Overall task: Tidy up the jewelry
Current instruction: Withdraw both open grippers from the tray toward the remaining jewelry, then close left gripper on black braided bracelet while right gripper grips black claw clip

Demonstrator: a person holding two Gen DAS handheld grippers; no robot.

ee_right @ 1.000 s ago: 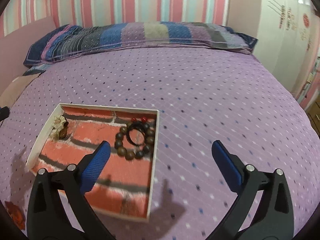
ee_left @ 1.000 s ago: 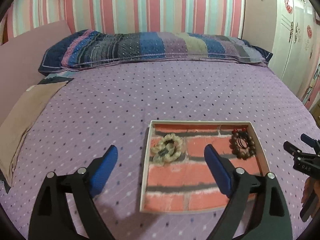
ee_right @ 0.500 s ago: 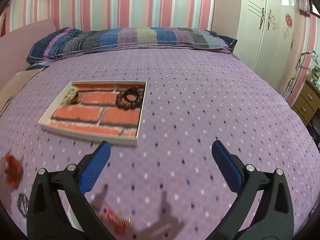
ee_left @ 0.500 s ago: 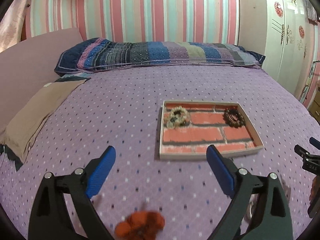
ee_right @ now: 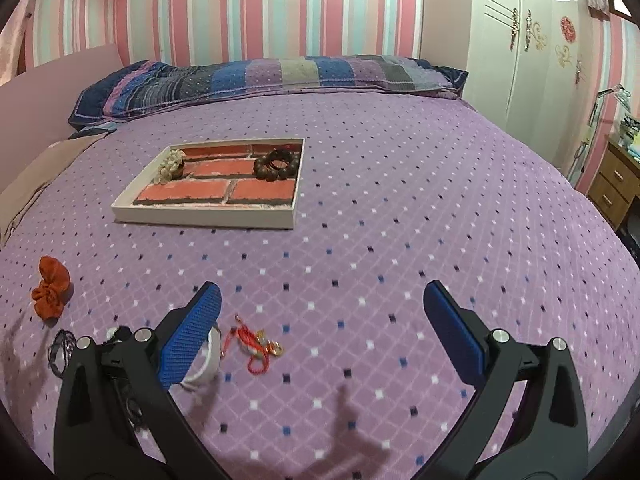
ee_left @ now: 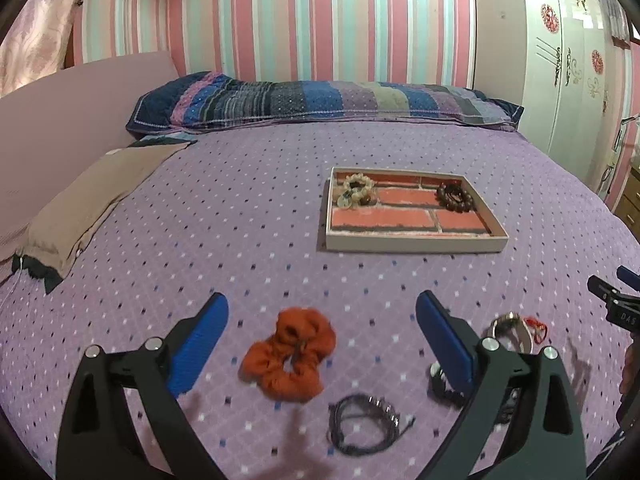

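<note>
- One white tray (ee_left: 412, 243) with a brick-pattern floor holds two bracelets: a pale beaded one (ee_left: 356, 190) at its far left, a dark wooden-bead one (ee_left: 455, 197) at its far right
- Loose on the bed near the grippers: one orange scrunchie (ee_left: 289, 353), one dark cord bracelet (ee_left: 364, 424), one red string charm (ee_right: 256, 345), one white bangle (ee_right: 206, 362) partly hidden
- Purple dotted bedspread (ee_right: 400, 208), one long striped pillow (ee_left: 320, 100), striped pink wall, white wardrobe (ee_right: 532, 40)
- Left gripper (ee_left: 322, 330) has just been opening; its jaws are spread wide over the scrunchie, touching nothing
- Right gripper (ee_right: 322, 316) jaws spread wide, empty
</note>
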